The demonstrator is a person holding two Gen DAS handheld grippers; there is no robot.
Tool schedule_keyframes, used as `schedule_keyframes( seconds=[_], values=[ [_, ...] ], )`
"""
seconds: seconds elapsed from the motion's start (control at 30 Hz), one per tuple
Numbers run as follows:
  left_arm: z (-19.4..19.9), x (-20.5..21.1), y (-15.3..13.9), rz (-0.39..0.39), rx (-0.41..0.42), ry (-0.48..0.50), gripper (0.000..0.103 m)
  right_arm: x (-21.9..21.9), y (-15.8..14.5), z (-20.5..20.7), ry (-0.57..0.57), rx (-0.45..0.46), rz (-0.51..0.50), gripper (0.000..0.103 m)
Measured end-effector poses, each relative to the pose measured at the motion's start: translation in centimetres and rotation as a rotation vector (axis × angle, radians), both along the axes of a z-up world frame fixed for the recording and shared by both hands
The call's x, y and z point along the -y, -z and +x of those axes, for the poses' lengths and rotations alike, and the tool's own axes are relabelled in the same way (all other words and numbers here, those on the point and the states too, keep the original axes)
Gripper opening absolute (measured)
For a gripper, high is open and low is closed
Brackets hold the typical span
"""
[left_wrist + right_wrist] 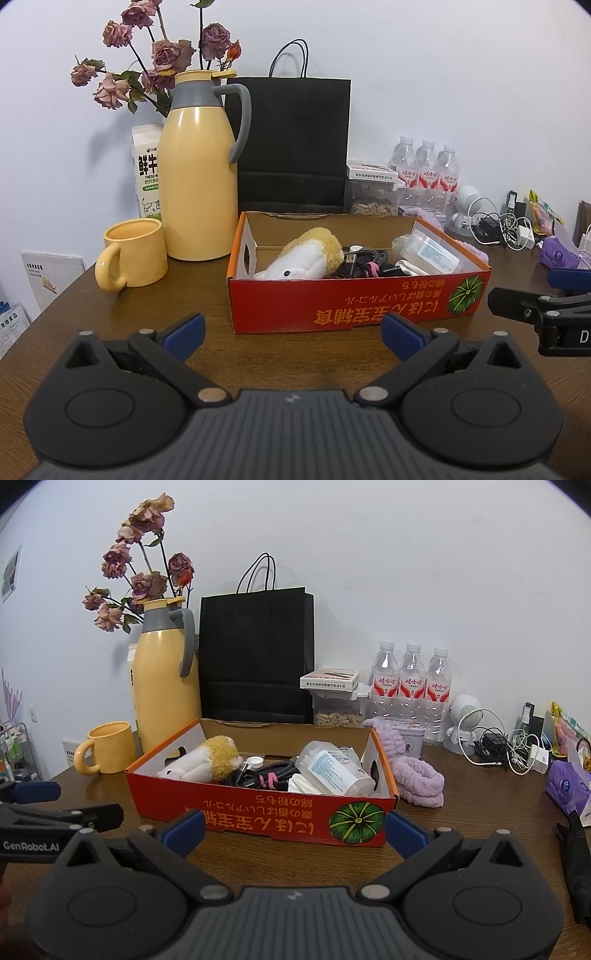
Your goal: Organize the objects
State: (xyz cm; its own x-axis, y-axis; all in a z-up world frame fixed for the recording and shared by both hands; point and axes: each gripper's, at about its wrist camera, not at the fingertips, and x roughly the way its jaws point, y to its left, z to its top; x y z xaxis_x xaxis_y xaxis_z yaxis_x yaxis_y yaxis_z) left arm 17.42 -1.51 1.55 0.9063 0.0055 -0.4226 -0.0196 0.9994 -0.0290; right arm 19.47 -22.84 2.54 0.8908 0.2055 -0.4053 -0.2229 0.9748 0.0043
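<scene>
- Objects for sorting sit mostly in a red cardboard box on the wooden table, just ahead of both grippers.
- Inside the box, a white-and-yellow plush toy lies at the left end, a tangle of black cables in the middle, and a clear plastic bottle on its side at the right end.
- Left gripper hangs low over the table in front of the box, jaws spread wide with nothing between its blue pads.
- Right gripper sits likewise before the box's near wall, jaws wide apart and holding nothing.
- To the left of the box stands a yellow thermos jug with a yellow mug just beside it.
- Behind the box, a black paper bag stands upright against the wall.
- Right of the bag, three water bottles stand in a row.
- Lilac fluffy slippers lie just beside the box's right end.
- Further right, a pile of white and black chargers and cords rests on the table, near a purple tissue pack.
</scene>
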Motion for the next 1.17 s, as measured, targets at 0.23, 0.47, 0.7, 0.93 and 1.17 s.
schedule_keyframes(
  seconds=[0.23,0.47,0.7,0.93,1.17],
  values=[
    [0.10,0.00,0.07,0.001,-0.004,0.000,0.103,0.00,0.00,0.00,0.000,0.000,0.000,0.103],
    [0.13,0.02,0.07,0.001,-0.006,0.000,0.103,0.04,-0.01,-0.04,-0.001,0.001,0.000,0.103],
    [0.17,0.01,0.27,0.001,-0.012,-0.001,0.103,0.03,0.00,-0.03,-0.001,0.000,-0.001,0.103],
    [0.44,-0.10,0.45,-0.012,-0.022,0.001,0.103,0.03,-0.02,-0.02,-0.001,0.000,-0.001,0.103],
    [0.33,0.24,0.51,-0.011,-0.012,0.030,0.103,0.23,0.01,-0.02,0.000,-0.001,-0.003,0.103]
  ],
)
